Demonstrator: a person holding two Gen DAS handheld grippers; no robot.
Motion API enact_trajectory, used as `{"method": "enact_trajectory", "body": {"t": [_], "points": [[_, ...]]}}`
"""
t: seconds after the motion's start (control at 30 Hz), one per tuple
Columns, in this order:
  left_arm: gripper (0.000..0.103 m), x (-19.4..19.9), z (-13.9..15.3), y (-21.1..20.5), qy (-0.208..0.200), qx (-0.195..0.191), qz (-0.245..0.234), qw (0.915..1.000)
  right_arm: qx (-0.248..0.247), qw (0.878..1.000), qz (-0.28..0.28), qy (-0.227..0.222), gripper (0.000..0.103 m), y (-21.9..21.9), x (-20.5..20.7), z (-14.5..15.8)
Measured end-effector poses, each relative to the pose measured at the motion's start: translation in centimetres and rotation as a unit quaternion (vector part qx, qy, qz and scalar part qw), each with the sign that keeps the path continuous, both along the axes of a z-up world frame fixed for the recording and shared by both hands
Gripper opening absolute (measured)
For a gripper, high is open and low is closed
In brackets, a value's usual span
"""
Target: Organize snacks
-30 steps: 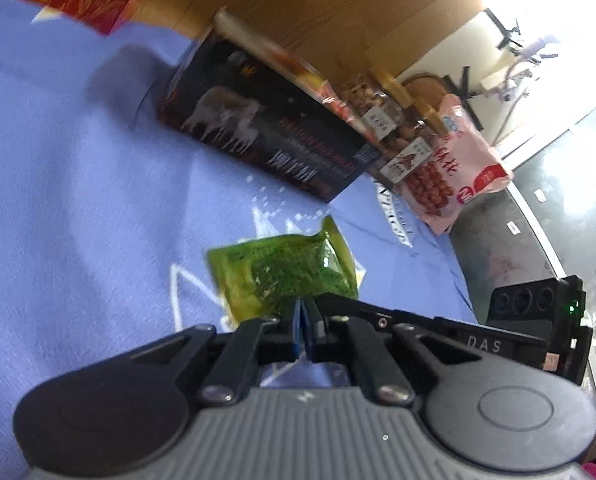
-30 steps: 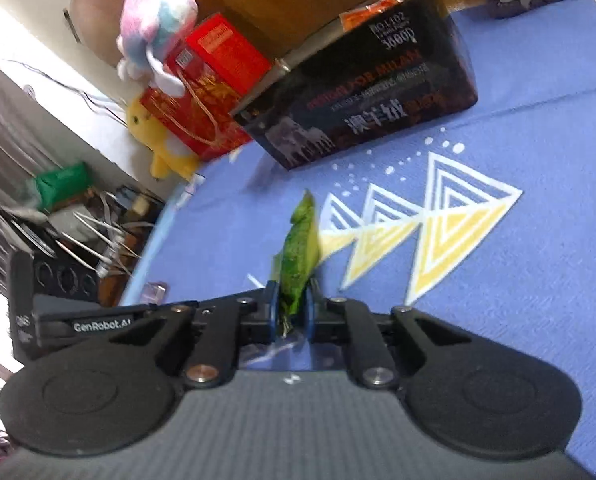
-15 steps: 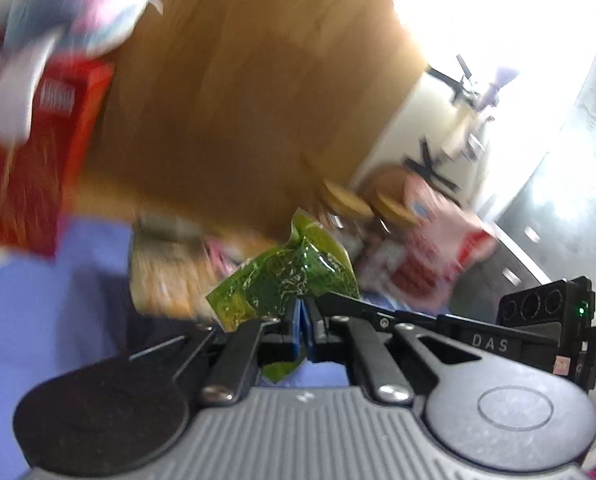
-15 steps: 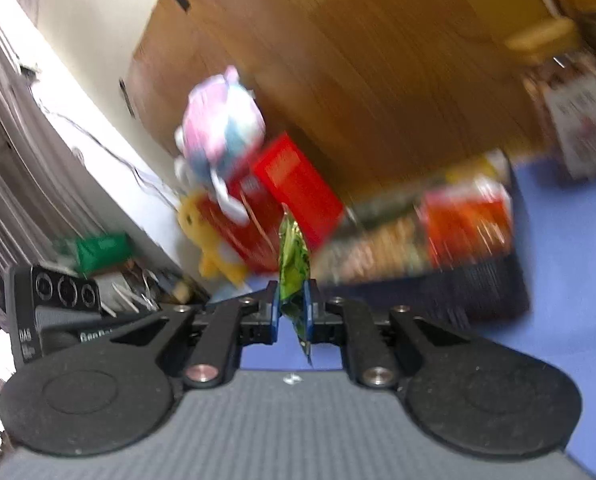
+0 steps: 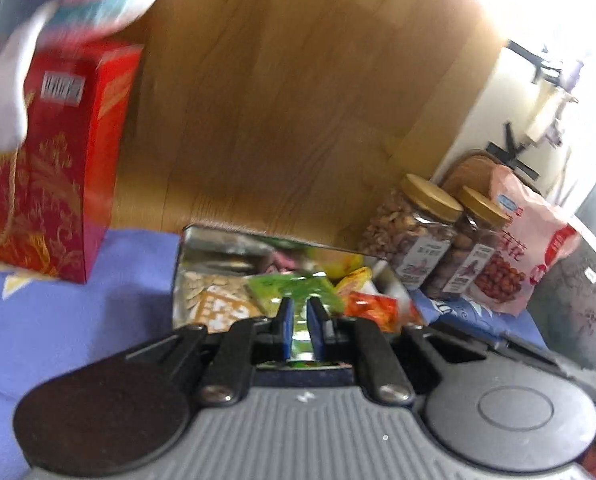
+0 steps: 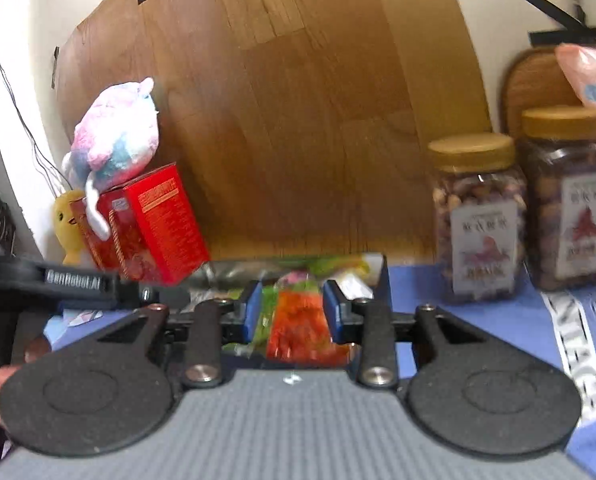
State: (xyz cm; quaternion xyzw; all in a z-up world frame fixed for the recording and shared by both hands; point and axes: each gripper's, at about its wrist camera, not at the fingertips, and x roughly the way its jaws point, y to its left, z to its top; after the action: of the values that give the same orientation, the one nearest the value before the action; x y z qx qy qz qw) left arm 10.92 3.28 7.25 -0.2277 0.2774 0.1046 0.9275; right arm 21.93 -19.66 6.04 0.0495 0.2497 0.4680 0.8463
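Observation:
An open box with a shiny inner wall stands on the blue cloth and holds several snack packets. A green packet lies in it just beyond my left gripper, whose jaws stand slightly apart. My right gripper is open over the same box, with an orange packet and a green packet below and between its fingers. Neither gripper holds anything.
A red gift box with a plush toy on top stands left of the box. Two gold-lidded nut jars and a pink bag stand to the right. A wooden board rises behind.
Both grippers carried green packets up from the cloth and over to the box. Both have opened, and the packets now lie in the box.

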Motion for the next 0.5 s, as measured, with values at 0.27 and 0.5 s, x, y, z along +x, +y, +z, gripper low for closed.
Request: {"method": "enact_trajectory", "body": {"t": [0.27, 0.5], "points": [[0.016, -2.3, 1.9, -7.7, 0.017, 0.074, 0.006, 0.9971, -0.005, 0.999, -0.013, 0.031, 0.045, -3.5, -4.8, -0.5], [0.036, -6.6, 1.6, -12.0, 0.036, 0.102, 0.032, 0.9936, -0.015, 0.999, -0.012, 0.046, 0.051, -5.7, -9.3, -0.7]]}}
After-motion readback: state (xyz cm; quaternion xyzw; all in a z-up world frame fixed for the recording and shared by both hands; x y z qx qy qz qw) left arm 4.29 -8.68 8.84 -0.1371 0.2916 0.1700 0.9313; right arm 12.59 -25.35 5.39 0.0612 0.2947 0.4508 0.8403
